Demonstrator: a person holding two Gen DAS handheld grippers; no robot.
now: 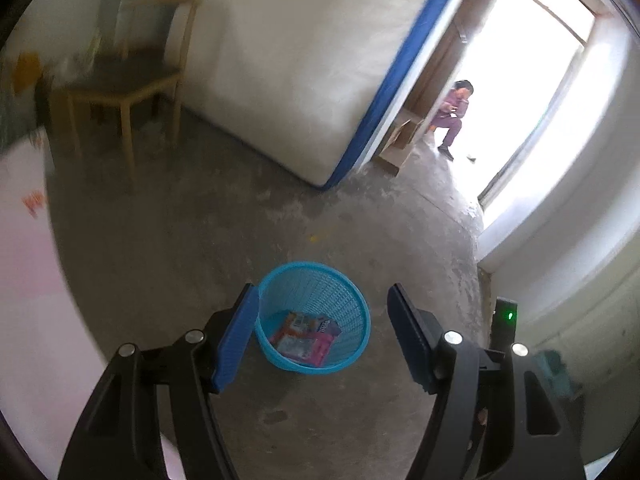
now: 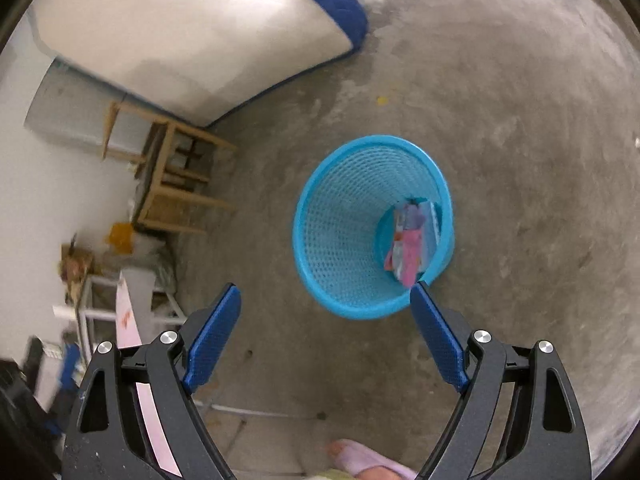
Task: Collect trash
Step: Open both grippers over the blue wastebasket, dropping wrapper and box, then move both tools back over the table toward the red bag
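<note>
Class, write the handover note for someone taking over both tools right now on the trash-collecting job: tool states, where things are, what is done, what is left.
Left tool: open, holding nothing, above the floor near the basket.
Right tool: open, holding nothing, over the near rim of the basket.
Blue mesh basket: upright on the concrete floor.
Done: colourful wrappers lie in the basket's bottom.
Left: a small yellow scrap lies on the floor beyond the basket, possibly trash; check the rest of the room.

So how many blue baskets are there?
1. The blue basket stands on the concrete floor, below both open hand-held grippers, with colourful wrappers inside. No others show.
</note>
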